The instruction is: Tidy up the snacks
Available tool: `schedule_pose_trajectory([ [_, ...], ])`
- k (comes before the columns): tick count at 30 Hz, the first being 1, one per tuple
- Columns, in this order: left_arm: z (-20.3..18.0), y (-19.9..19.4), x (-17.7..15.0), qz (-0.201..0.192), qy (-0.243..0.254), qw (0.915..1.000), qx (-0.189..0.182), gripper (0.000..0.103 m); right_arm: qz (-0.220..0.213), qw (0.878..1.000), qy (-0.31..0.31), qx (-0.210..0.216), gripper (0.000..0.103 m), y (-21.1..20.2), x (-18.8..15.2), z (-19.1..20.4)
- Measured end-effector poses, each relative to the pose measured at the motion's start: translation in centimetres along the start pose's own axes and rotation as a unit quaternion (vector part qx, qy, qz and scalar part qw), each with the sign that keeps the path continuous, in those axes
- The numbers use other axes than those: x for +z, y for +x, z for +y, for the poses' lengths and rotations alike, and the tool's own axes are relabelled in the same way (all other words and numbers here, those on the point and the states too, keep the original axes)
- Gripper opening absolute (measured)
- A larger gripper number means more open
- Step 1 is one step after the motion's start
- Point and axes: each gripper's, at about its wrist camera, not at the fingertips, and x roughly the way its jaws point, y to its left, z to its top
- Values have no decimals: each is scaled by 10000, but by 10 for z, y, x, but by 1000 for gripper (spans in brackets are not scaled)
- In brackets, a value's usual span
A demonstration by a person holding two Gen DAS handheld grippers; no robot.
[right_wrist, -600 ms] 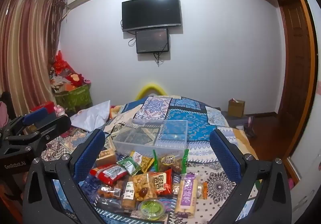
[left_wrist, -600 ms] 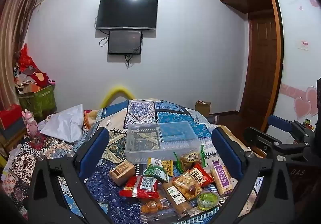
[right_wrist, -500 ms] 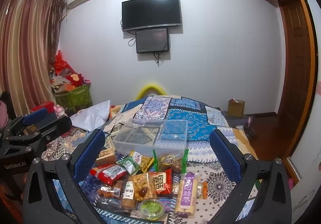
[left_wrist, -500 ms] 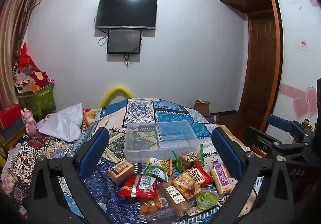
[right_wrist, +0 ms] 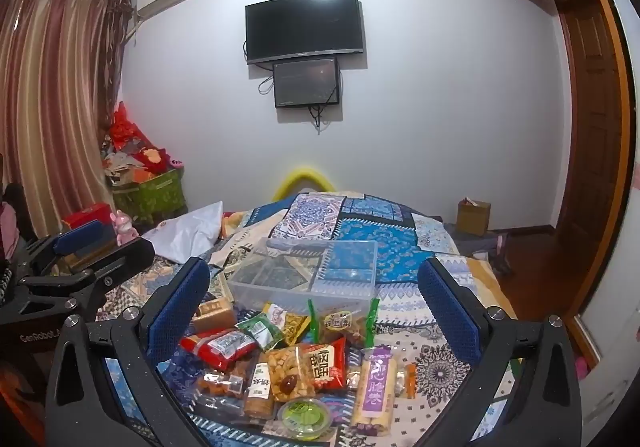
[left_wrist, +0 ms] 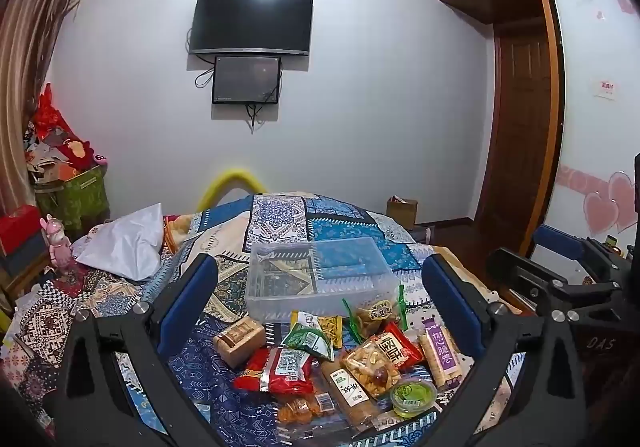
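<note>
snacks (left_wrist: 340, 355) lie heaped on the bed (left_wrist: 280, 219) just in front of the clear box (left_wrist: 320, 279), both left gripper (left_wrist: 320, 303) and right gripper (right_wrist: 314, 299) spread wide, holding nothing.

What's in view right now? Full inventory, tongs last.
clear bin: 1, transparent, empty, on quilt behind snacks
snack pile: a dozen or so packets, mixed colours, on quilt in front of bin
green cup: 1, green, near edge of pile
purple-label roll: 1, beige and purple, right of pile
quilt: 1, blue patchwork, covers bed
white bag: 1, left on bed
TV: 1, black, wall; smaller screen below
left tongs: open, above pile
right tongs: open, above pile
</note>
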Motion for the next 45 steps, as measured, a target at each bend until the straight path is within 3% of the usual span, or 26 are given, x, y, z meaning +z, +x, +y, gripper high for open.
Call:
schedule_pose_trajectory([
  [45,4,4,-3,72,-51,10000,0,103,-2,10000,-29,-36,103,-3,3,0],
])
